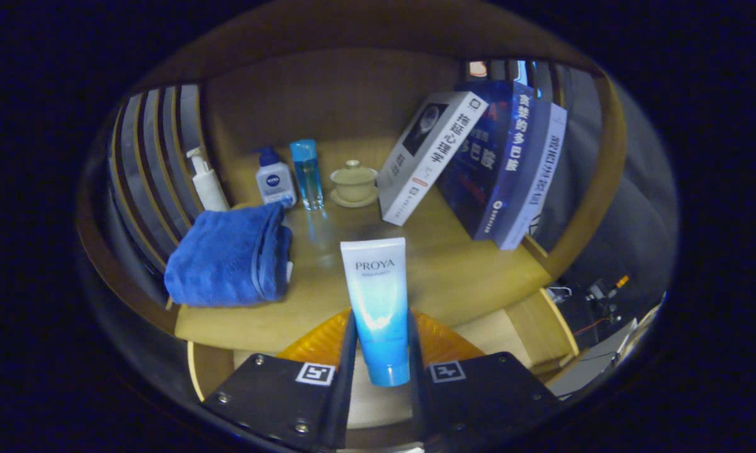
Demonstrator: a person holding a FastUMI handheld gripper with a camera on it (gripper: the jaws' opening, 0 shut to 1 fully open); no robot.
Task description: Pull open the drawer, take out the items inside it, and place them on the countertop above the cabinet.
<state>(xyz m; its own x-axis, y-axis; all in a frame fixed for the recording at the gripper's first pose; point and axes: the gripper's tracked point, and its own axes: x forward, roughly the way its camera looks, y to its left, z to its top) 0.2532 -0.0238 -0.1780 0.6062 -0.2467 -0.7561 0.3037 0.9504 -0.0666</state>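
While the gripper (pixel 381 352) clamps the tube (pixel 376 302) between both fingers above the countertop (pixel 466 277), left to right sit a pump bottle (pixel 206 182), folded towel (pixel 230 255), small bottle (pixel 275 181), clear blue bottle (pixel 306 173), lidded cup (pixel 353 182), leaning books (pixel 478 157). Drawer (pixel 510 327) probably below, dim.

one white-and-blue plastic squeeze tube (pixel 378 302), held between the tongs (pixel 381 362). one folded blue terry towel (pixel 230 258). three bottles: a white pump bottle (pixel 206 184), a squat white bottle with a blue cap (pixel 274 178), a clear blue bottle (pixel 306 173). one beige lidded ceramic cup on a saucer (pixel 354 184). three leaning books (pixel 478 157) on the wooden counter (pixel 453 277).
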